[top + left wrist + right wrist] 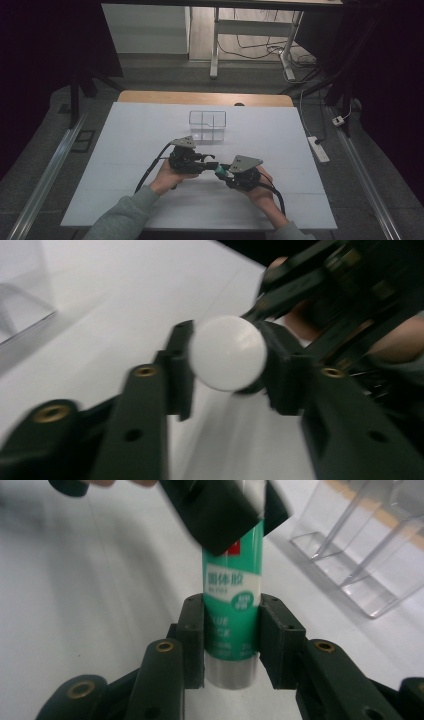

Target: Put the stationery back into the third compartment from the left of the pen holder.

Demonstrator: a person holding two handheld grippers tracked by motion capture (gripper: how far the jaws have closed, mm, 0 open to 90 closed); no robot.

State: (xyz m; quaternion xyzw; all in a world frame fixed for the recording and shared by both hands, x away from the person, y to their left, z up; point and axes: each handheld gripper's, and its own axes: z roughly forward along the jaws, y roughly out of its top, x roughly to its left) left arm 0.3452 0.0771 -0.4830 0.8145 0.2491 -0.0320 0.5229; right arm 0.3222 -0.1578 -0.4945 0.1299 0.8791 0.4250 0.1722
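Note:
A green glue stick [220,171] hangs level above the white tabletop [125,150], between the two grippers. In the right gripper view my right gripper [231,630] is shut on the stick's green body [232,610], near its silver base. My left gripper [225,515] covers the far end of the stick there. The left gripper view looks straight at the round white cap [227,352]; the pads of my left gripper [227,360] touch it on both sides. Behind the cap are my right gripper [340,295] and the hand holding it. In the high view the left gripper [212,162] and right gripper [225,172] meet tip to tip.
A clear plastic box with dividers [207,125] stands on the tabletop just beyond the grippers, also seen as the clear box [370,545] at the right gripper view's right. A power strip [318,149] lies on the floor to the right, and a desk frame [215,50] stands behind.

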